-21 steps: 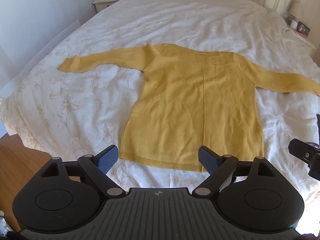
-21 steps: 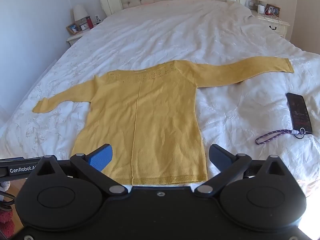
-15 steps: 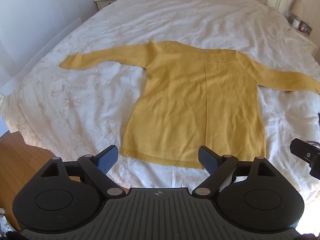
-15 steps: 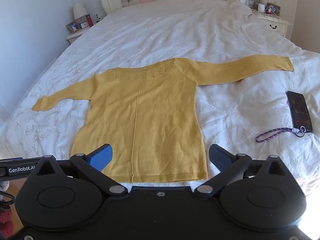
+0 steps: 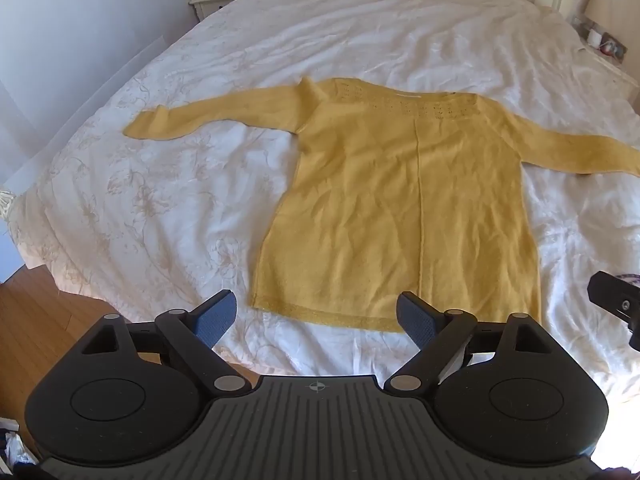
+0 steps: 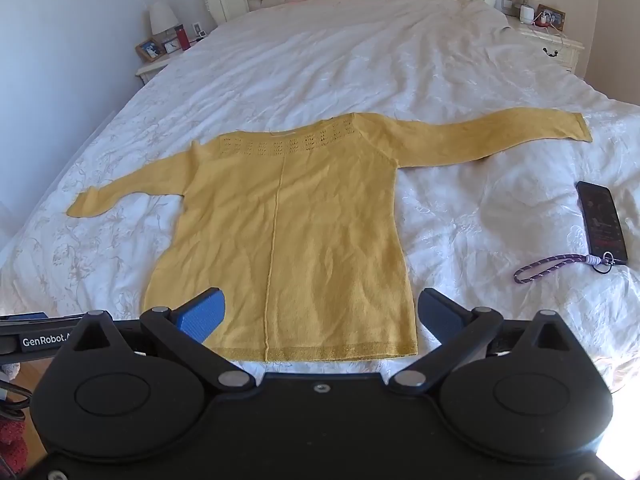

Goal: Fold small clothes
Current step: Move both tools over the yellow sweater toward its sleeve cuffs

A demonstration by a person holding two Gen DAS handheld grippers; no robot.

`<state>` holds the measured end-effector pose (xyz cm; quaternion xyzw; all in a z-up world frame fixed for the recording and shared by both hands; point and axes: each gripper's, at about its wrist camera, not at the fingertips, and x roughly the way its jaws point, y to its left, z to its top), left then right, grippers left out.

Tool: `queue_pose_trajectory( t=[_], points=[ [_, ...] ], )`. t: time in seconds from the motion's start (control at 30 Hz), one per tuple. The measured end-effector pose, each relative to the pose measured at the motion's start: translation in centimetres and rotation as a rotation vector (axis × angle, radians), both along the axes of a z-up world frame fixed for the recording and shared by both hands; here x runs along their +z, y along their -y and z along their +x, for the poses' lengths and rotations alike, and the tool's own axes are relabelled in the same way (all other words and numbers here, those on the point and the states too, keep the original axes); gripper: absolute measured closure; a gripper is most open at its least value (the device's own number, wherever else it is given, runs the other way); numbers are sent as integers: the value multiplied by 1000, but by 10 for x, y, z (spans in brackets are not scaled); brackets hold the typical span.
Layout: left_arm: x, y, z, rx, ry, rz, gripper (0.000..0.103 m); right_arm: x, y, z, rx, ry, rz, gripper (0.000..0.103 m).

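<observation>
Yellow sweater (image 5: 400, 208), flat on bed (image 5: 160, 200). Left hand-held gripper (image 5: 316, 318) and right hand-held gripper (image 6: 320, 316): wide, empty. Phone (image 6: 602, 220) with lanyard (image 6: 554, 266): right view only.

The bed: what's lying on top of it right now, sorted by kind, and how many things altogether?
Yellow sweater: 1, spread flat with both sleeves out
Black phone: 1, near the bed's right side
Purple wrist strap: 1, clipped to the phone
Total: 3
</observation>
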<state>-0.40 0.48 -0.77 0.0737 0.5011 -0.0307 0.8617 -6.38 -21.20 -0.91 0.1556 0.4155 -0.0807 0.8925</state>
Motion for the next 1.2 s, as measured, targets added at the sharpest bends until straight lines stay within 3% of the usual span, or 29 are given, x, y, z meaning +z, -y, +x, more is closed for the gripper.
queue_pose_trajectory(
  t=[0.7,1.2],
  points=[
    [-7,-1,15,3,-32,14,15,-8,1,16,28,-28,33,1],
    [-23,-1,57,1,-94,24,15,-23,3,55,43,-92,59,1]
  ],
)
